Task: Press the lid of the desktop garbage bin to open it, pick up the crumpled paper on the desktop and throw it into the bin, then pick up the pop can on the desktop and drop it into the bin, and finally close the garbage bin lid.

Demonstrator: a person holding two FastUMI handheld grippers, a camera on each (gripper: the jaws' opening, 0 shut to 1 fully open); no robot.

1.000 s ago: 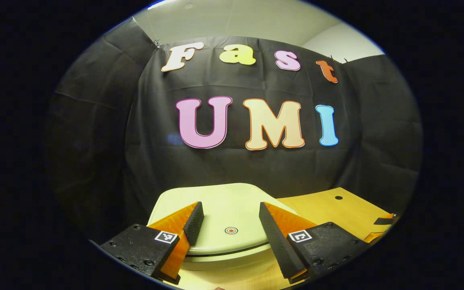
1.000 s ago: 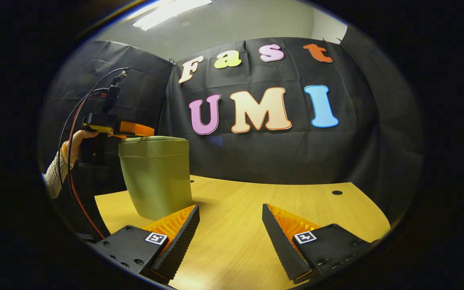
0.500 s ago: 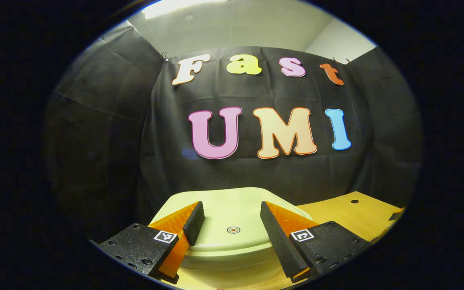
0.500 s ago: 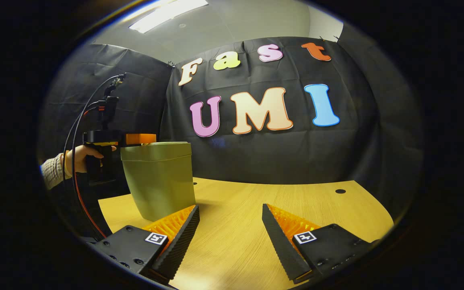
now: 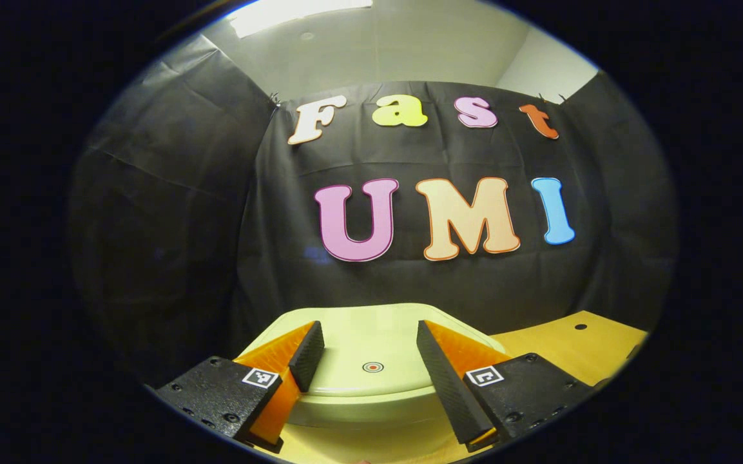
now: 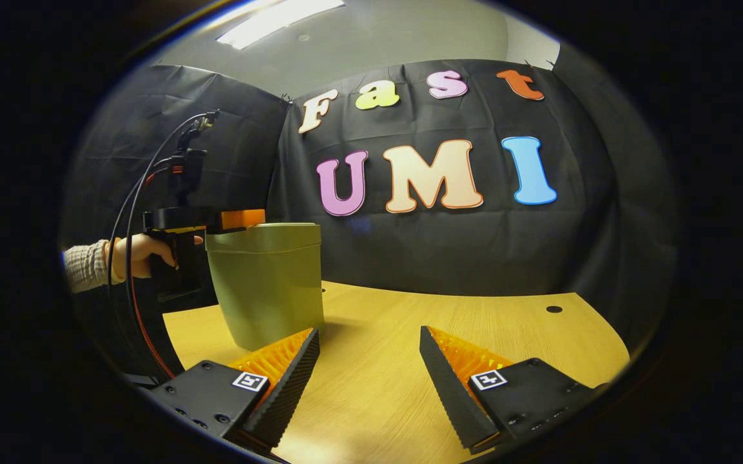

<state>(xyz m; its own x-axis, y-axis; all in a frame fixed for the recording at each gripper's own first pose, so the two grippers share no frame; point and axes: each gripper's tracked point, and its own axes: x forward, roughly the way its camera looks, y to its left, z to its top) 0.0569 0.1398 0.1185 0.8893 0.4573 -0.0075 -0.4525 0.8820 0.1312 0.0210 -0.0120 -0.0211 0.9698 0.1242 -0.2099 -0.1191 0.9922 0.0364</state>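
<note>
Lid pressing is the step in hand, by the look of it: the left gripper hangs level over the front edge of the pale green plastic desktop garbage bin, its jaws spread wide and holding nothing, with the bin's smooth flat lid and its small round target mark showing between the fingers. Whether the fingers actually touch the lid cannot be told. Seen from the right gripper view, the lid sits flat and closed on the bin, which stands at the left end of the light wooden desktop, and a person's hand holds the left gripper's handle just beside the bin's rim. The right gripper hovers low over bare desktop, well apart from the bin, jaws wide and empty. Judging by the closed lid, either nothing has begun or the closing step is ending; these pictures alone cannot settle which.
</note>
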